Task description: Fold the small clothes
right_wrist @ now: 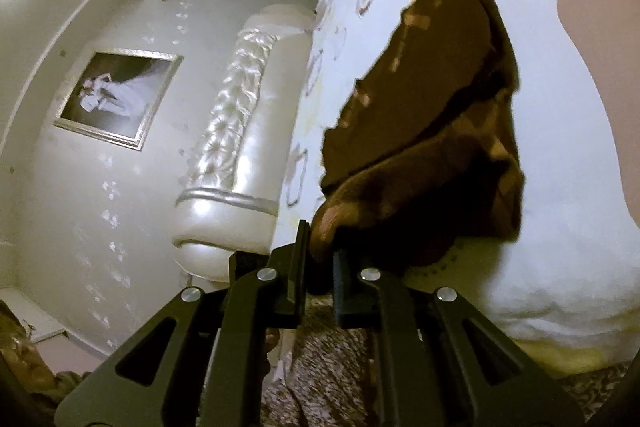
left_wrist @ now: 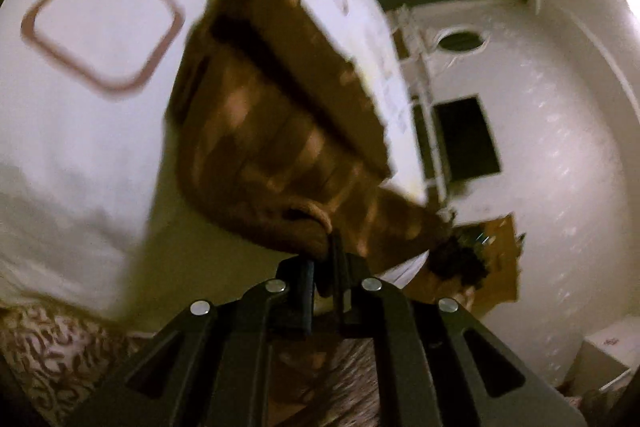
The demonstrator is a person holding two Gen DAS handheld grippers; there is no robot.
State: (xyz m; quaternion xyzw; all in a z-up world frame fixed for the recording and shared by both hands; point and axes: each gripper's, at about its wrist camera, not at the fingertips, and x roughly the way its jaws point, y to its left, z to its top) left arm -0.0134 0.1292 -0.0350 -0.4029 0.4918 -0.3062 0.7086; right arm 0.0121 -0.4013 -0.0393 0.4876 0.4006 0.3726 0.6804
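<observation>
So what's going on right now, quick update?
Left gripper and right gripper both shut on the brown garment. It hangs between them over the white bedsheet. Nothing in the way.

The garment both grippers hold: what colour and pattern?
Brown garment with lighter tan checks, clearest in the left wrist view.

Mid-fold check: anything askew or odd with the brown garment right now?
Nothing damaged. The brown garment hangs bunched and slanted over the white bedspread, pinched at an edge by the left gripper and right gripper. Both views are motion-blurred.
</observation>
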